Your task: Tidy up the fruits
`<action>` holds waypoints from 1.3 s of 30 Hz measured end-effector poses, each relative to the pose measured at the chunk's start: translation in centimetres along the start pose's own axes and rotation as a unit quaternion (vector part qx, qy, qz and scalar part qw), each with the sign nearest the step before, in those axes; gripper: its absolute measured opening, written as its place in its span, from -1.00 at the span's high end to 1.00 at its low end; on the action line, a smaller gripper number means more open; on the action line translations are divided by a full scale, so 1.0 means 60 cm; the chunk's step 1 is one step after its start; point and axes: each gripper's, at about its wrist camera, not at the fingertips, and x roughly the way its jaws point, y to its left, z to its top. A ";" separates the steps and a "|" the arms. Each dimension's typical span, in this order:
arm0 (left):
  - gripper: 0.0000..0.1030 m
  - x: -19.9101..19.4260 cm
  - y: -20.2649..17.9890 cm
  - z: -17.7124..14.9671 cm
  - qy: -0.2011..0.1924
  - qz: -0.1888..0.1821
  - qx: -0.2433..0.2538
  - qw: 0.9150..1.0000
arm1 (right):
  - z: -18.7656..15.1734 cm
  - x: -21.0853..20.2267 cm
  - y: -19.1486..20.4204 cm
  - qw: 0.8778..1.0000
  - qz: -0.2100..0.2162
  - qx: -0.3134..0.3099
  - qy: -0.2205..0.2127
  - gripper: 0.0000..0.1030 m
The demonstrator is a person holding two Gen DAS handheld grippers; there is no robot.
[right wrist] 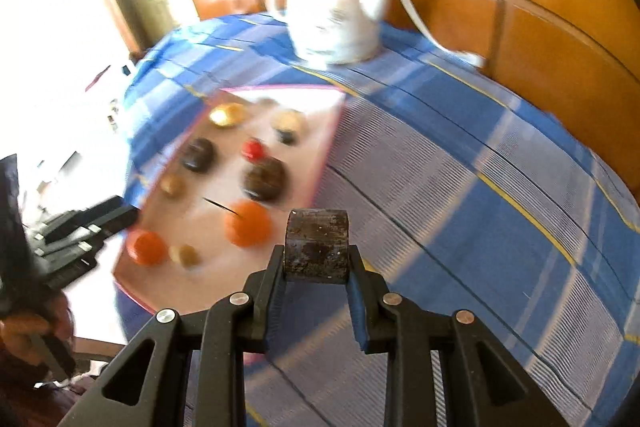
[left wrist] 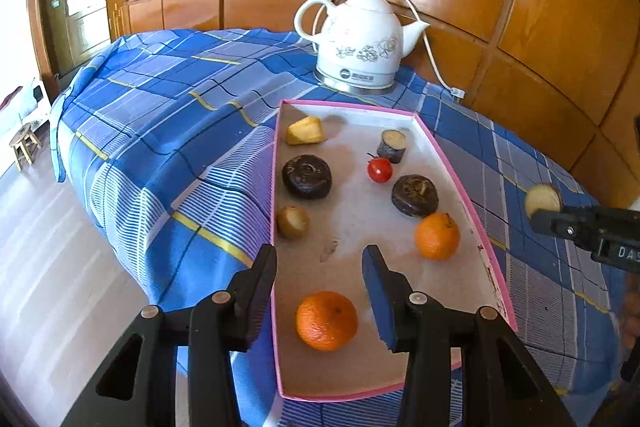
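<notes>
Your right gripper (right wrist: 316, 259): jaws clamped on dark cylindrical fruit piece (right wrist: 317, 245), pale cut ends against pads, held above checked blue tablecloth (right wrist: 460, 195), just right of pink-rimmed tray (left wrist: 452, 163). Your left gripper (left wrist: 320, 259): fingers apart, nothing between them, hovering over tray's near end above orange (left wrist: 326, 321). Farther in tray: second orange (left wrist: 437, 235), two dark round fruits, red tomato (left wrist: 379, 169), yellow wedge (left wrist: 305, 131), another cylinder piece. White kettle (left wrist: 360, 43) beyond tray.
</notes>
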 end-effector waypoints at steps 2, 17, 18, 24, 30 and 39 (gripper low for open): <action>0.10 -0.002 0.009 0.002 -0.003 0.004 -0.007 1.000 | 0.020 0.012 0.028 1.000 0.017 -0.008 -0.004 0.46; 0.05 0.005 0.068 -0.002 0.001 0.028 -0.047 0.999 | 0.063 0.175 0.118 0.996 0.044 -0.033 0.065 0.35; 0.05 0.005 0.068 -0.002 0.002 0.028 -0.047 0.999 | 0.062 0.177 0.117 0.997 0.045 -0.029 0.064 0.33; -0.07 0.005 0.066 -0.002 -0.001 0.031 -0.046 0.998 | 0.058 0.155 0.108 0.998 0.044 -0.014 0.049 0.33; -0.14 -0.005 0.051 0.000 -0.011 0.031 -0.036 0.999 | 0.049 0.120 0.098 0.998 0.051 0.012 0.025 0.29; -0.50 -0.035 0.019 -0.005 -0.046 0.037 -0.015 0.998 | 0.006 0.047 0.088 0.999 -0.007 0.039 -0.029 0.23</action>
